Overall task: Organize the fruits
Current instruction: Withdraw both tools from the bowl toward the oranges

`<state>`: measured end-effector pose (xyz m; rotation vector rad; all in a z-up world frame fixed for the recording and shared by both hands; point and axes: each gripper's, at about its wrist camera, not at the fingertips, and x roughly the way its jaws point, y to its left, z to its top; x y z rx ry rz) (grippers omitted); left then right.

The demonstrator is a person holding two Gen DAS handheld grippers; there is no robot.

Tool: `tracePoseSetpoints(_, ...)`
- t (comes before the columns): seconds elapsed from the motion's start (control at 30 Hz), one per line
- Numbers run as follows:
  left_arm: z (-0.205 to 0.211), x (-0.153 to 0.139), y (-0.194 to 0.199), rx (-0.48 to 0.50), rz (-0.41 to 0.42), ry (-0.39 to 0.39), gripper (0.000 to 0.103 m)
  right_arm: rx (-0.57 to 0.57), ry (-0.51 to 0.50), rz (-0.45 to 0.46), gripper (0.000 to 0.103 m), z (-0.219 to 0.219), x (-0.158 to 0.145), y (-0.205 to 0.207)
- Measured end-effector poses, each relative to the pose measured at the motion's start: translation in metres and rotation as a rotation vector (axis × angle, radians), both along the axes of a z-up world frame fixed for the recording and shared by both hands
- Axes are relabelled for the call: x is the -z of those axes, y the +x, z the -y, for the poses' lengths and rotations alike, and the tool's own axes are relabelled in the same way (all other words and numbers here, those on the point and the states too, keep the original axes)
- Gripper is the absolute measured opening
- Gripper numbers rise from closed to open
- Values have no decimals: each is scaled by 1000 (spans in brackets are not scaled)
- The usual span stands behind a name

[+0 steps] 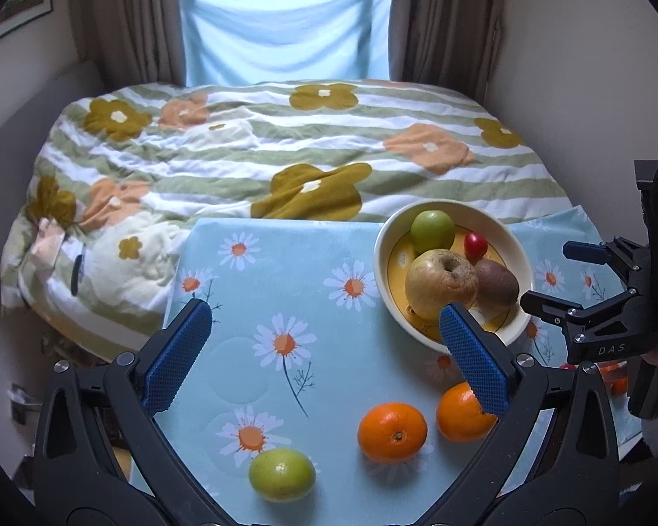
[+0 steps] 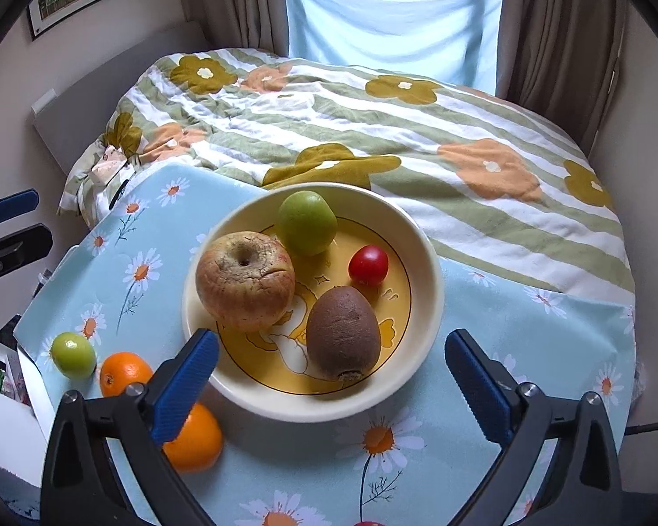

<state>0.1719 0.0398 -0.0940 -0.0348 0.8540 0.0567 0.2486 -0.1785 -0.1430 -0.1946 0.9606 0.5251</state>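
Blue-padded, the left hand-held gripper [image 1: 327,353] hangs with its jaws wide apart and empty over the daisy-print desk [image 1: 285,271]. Just beyond its fingers lie a green fruit [image 1: 281,474] and two oranges [image 1: 392,431] [image 1: 463,412], loose on the cloth. The right hand-held gripper [image 2: 331,388] is likewise spread apart, holding nothing, at the near rim of the cream bowl [image 2: 434,298]. Inside the bowl sit a kiwi [image 2: 343,333], a wrinkled apple [image 2: 244,281], a cherry tomato [image 2: 368,264] and another green fruit [image 2: 307,222]. Behind lies the flowered bed [image 2: 460,140].
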Motion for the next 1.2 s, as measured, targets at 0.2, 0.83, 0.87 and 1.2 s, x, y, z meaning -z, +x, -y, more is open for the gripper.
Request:
tracePoseSetpoints(0.2,-10,-21,-28,22,37,-25,103,40,34,38,103,3,-36,-31)
tracePoseSetpoints(0.83,-1,-9,-98,186,15,-41,103,249,15,-5,103,26,-42,-158)
tracePoseSetpoints(0.87,1,-4,-99,194,5,-36,103,268,14,-2,103,30,-40,-164)
tracePoseSetpoints(1.2,32,50,-87,241,-74,-11,103,442,-29,7,103,82,-9,-182)
